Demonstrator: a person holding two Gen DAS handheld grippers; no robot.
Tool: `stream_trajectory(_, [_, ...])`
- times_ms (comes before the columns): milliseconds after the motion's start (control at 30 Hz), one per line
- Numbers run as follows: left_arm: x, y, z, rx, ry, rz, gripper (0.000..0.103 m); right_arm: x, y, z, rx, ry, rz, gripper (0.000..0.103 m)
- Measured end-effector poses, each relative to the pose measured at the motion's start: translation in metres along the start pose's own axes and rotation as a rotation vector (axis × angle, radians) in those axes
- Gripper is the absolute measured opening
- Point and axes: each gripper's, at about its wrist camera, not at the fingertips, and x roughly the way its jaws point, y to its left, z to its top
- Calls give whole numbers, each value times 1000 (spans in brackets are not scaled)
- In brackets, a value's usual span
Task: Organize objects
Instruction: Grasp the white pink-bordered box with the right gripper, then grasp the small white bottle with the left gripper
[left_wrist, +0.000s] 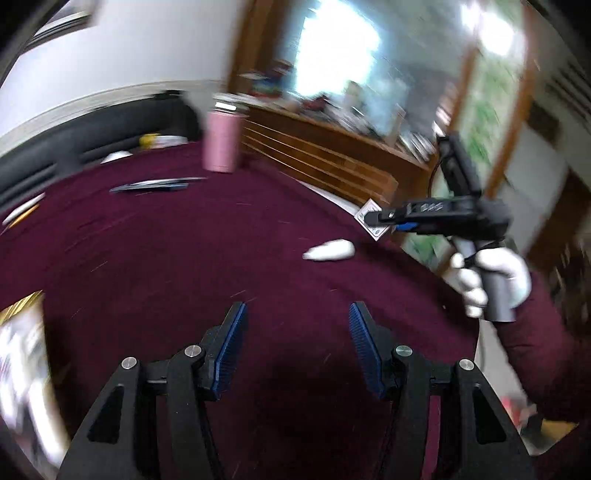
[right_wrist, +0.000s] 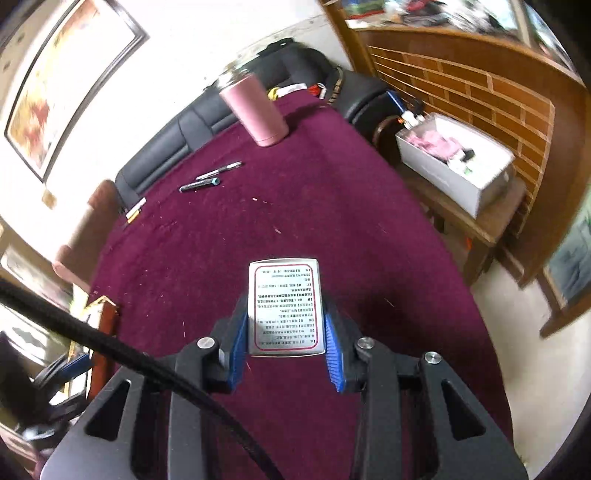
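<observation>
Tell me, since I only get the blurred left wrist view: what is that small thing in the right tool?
Observer: A flat silver foil packet with a red border and printed lines, pinched between the blue pads of the right tool.
Operator: Anything beyond the table's edge that I should avoid?
Observer: Yes, an open white box with pink contents sits on a wooden bench beside the maroon table.

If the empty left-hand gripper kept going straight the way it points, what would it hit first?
Probably just the dark red tablecloth: the left gripper tilts downward, with nothing between its open fingers. The small white lump lies ahead to the right, seemingly off that line.
</observation>
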Motion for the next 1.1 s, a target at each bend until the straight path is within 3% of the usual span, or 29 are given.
stream_trajectory(133, [78,-35,37,204,97,-50,50,-18,-29,-17,87,-15,63,34])
stream_trajectory(200, [111,-49,50,301,136,-39,50,-22,-38,-20,113,-20,82,34])
stream_trajectory(333, [159,-58,60,381,200,-14,50,-24,-50,-24,139,-23,107,34])
stream_trajectory(667, [187,-69,52,400,235,25,50,-8,-45,-28,121,-1,141,34])
stream_trajectory(767, [187,-66,55,353,246,25,40,-5,-40,-29,108,1,121,34])
stream_trajectory(900, [178,-55,56,255,229,20,37,-3,-32,-32,89,11,103,34])
stream_trajectory(933, [174,-52,55,243,221,26,30,-3,-28,-32,80,16,104,34])
stream_trajectory(1100, [131,-24,50,131,167,40,24,7,-3,-34,23,45,112,34])
